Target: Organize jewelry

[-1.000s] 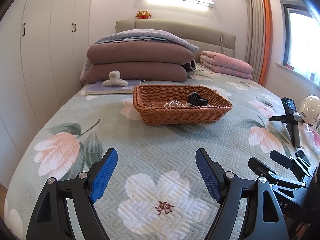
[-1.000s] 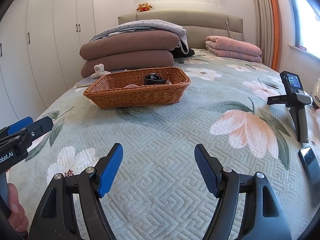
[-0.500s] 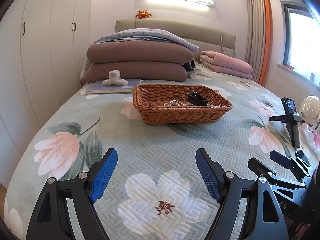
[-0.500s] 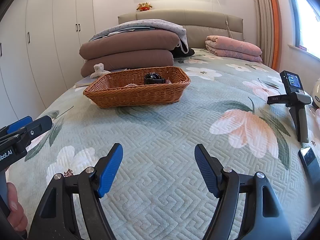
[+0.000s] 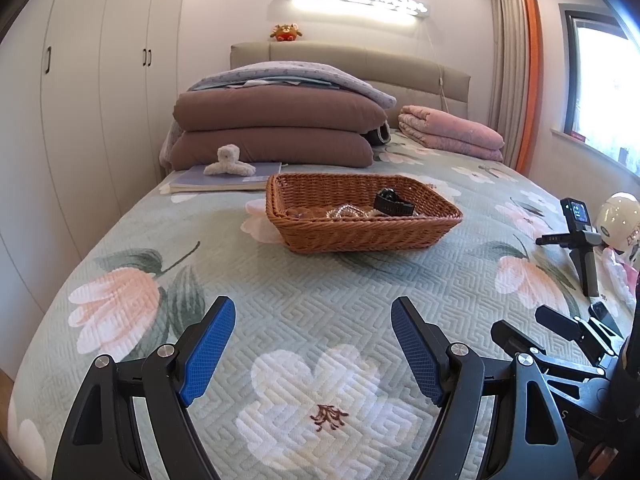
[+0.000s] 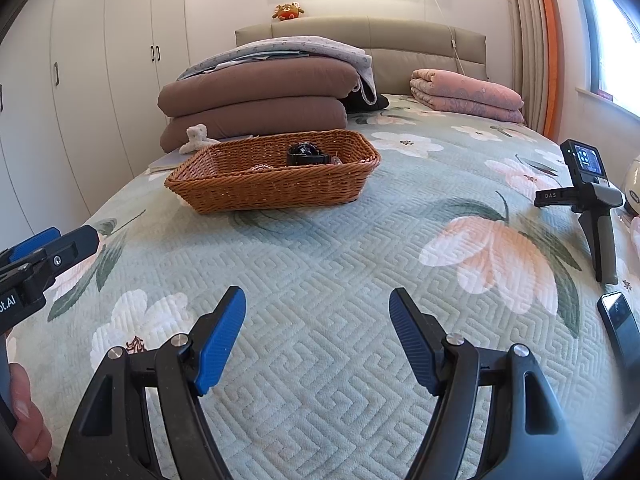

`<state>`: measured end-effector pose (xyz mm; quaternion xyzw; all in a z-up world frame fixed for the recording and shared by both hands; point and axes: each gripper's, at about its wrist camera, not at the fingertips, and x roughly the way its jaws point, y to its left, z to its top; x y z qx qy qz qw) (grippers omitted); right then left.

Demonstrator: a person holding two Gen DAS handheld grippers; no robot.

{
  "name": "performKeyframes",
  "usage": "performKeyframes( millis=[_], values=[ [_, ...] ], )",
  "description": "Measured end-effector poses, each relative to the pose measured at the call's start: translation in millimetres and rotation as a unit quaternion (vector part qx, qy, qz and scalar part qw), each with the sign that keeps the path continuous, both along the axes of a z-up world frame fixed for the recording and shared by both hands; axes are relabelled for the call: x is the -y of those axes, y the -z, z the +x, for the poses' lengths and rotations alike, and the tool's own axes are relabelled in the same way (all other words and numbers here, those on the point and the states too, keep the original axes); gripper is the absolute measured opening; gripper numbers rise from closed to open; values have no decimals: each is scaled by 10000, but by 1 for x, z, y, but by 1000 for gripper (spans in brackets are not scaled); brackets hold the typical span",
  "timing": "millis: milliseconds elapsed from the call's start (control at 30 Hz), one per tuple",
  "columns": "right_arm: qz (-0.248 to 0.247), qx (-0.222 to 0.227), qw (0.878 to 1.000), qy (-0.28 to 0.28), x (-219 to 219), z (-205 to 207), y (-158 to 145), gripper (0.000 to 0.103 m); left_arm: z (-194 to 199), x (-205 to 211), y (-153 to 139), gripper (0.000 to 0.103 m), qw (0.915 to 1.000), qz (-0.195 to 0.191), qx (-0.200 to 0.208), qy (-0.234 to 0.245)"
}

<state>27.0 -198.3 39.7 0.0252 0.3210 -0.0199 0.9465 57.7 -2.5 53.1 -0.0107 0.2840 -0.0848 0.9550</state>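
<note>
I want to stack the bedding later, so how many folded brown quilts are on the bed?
2. Both lie near the headboard behind the wicker basket: the lower brown quilt on the bedspread, the upper brown quilt on top of it, under a grey blanket.

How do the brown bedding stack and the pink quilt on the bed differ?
The brown stack is bulkier and taller, two thick folded layers with a grey blanket draped over it; the pink quilt is flatter and has nothing on top. The brown stack sits behind the basket, toward the wardrobe side; the pink quilt lies toward the curtain side. Both are folded and rest near the headboard.
</note>
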Motion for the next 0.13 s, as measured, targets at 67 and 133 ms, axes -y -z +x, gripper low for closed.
performKeyframes(
  millis=[67,133],
  values=[
    [8,1,10000,0,0,0,0,76,-1,0,-2,81,10000,18,69,-25],
    [9,1,10000,2,0,0,0,76,0,-1,-1,81,10000,-53,21,3]
  ],
)
